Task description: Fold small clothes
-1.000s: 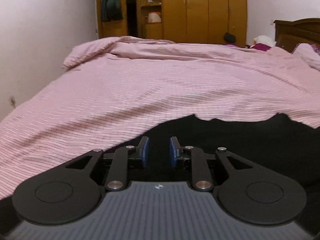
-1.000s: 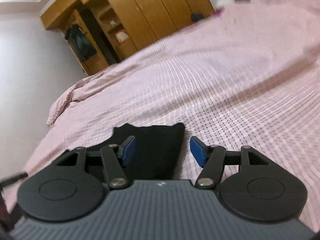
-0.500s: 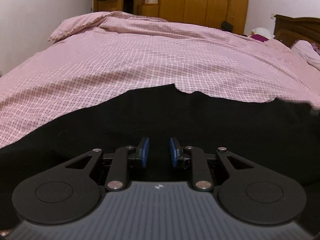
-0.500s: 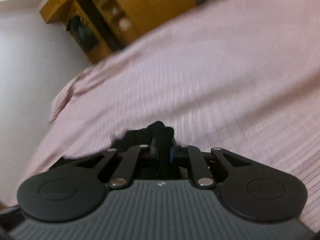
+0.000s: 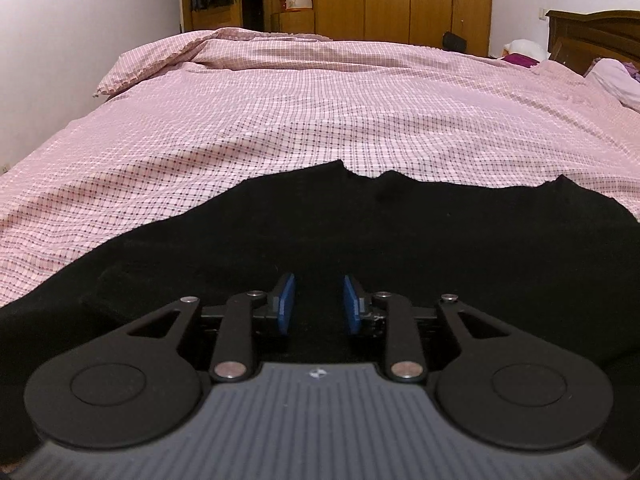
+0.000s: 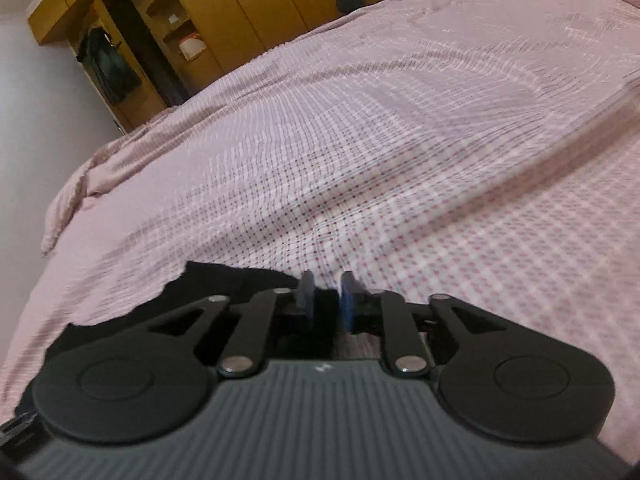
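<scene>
A black garment [image 5: 400, 232] lies spread on the pink checked bedspread [image 5: 320, 112], filling the lower half of the left wrist view. My left gripper [image 5: 318, 304] hovers low over its near part. Its jaws are opening, the blue pads stand apart, and the dark cloth lies under them with no visible pinch. In the right wrist view only a corner of the black garment [image 6: 224, 284] shows, at lower left. My right gripper [image 6: 326, 296] is at that corner's right edge. Its jaws are opening, with dark cloth still in the narrow gap between them.
The bedspread [image 6: 400, 140] stretches far ahead and to the right. A wooden wardrobe [image 5: 400, 0] stands behind the bed. A dark headboard [image 5: 592, 28] and pillows [image 5: 616, 80] are at the far right. A white wall [image 5: 60, 40] runs along the bed's left side.
The left gripper sank toward the garment, which now fills more of its view. The right gripper went from wide open to shut on the garment corner, and its pads have now parted a little.
</scene>
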`<state>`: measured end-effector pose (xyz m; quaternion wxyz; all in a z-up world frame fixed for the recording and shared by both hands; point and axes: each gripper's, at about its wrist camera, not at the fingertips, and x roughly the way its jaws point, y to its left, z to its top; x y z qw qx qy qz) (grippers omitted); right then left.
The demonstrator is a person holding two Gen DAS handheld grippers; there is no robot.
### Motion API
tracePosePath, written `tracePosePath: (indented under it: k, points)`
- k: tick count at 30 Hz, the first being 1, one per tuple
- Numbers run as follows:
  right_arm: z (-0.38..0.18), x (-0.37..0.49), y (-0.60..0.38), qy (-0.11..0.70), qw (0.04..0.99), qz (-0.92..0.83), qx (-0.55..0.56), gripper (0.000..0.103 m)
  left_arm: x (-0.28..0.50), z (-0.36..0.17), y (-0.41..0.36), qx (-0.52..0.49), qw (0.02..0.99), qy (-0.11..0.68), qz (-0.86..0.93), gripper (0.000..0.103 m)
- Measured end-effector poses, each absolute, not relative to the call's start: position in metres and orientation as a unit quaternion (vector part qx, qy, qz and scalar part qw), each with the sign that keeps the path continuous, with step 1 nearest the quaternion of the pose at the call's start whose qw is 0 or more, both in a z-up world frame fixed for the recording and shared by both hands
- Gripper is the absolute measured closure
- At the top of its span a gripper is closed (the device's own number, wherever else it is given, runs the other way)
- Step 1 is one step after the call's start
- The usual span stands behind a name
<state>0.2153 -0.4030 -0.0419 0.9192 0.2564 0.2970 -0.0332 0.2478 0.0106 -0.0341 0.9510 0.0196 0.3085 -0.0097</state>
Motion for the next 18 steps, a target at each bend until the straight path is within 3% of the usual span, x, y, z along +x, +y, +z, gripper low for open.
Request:
tracePosePath:
  k: [1,3,4,9,14,15,16,18]
  points:
    - [-0.036,0.207,-0.403,0.294,0.921,-0.029,0.254,0.063,0.247,-0.033,0.011,0.020,0.951,0.309,-0.008,0.067]
    - [-0.025,0.185,-0.402,0.290,0.926,-0.016,0.242,0.050,0.244,-0.029,0.011,0.021,0.950,0.310,-0.004,0.053]
    - [-0.023,0.174,-0.401,0.290,0.928,-0.008,0.235,0.049,0.241,-0.026,0.011,0.019,0.950,0.310,-0.003,0.051]
    - [-0.024,0.126,-0.385,0.331,0.926,0.042,0.177,0.049,0.221,-0.014,0.016,0.017,0.953,0.303,-0.011,0.037]
    - [-0.039,0.109,-0.366,0.359,0.915,0.093,0.159,0.050,0.211,-0.017,0.019,0.038,0.951,0.306,-0.001,0.032]
    - [-0.041,0.109,-0.361,0.360,0.918,0.087,0.141,0.057,0.212,-0.021,0.019,0.046,0.949,0.312,0.007,0.032]
    - [-0.043,0.110,-0.353,0.361,0.924,0.065,0.106,0.070,0.211,-0.024,0.019,0.053,0.948,0.313,0.012,0.032]
    - [-0.044,0.109,-0.348,0.355,0.931,0.028,0.083,0.073,0.206,-0.025,0.019,0.063,0.949,0.308,0.017,0.032]
